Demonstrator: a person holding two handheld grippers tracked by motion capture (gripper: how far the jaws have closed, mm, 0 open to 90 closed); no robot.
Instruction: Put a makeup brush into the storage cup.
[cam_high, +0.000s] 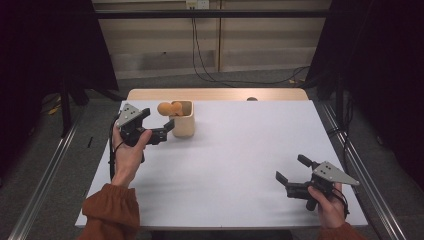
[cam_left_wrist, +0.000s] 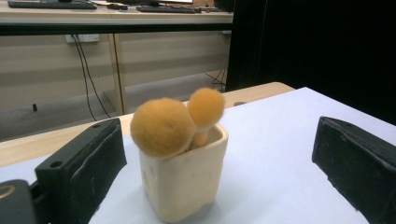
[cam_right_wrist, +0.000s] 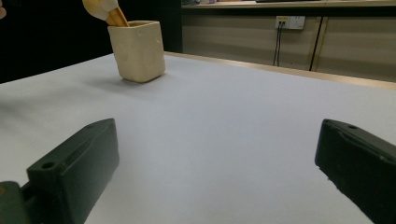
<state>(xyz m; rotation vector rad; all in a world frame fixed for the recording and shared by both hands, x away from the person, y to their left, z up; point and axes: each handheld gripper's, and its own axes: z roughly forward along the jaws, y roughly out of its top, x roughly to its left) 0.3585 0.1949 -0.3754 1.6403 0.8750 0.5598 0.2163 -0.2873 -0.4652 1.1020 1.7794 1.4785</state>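
Note:
A cream square cup (cam_high: 183, 124) stands on the white table (cam_high: 240, 150) at the back left. Two brushes with fluffy orange heads (cam_high: 169, 108) stick out of it, leaning left. My left gripper (cam_high: 159, 119) is held just left of the cup, open, its jaws apart from the cup. In the left gripper view the cup (cam_left_wrist: 187, 186) and orange heads (cam_left_wrist: 163, 126) sit between the wide open gripper (cam_left_wrist: 217, 140). My right gripper (cam_high: 290, 167) hovers open near the front right corner, with nothing between its jaws. The right gripper view has the cup (cam_right_wrist: 137, 49) far off beyond its open gripper (cam_right_wrist: 215, 135).
A wooden strip (cam_high: 215, 94) runs along the table's far edge, with a small dark spot (cam_high: 251, 99) on it. Metal rails (cam_high: 360, 165) flank the table on both sides. Cables (cam_high: 200, 55) hang down the back wall.

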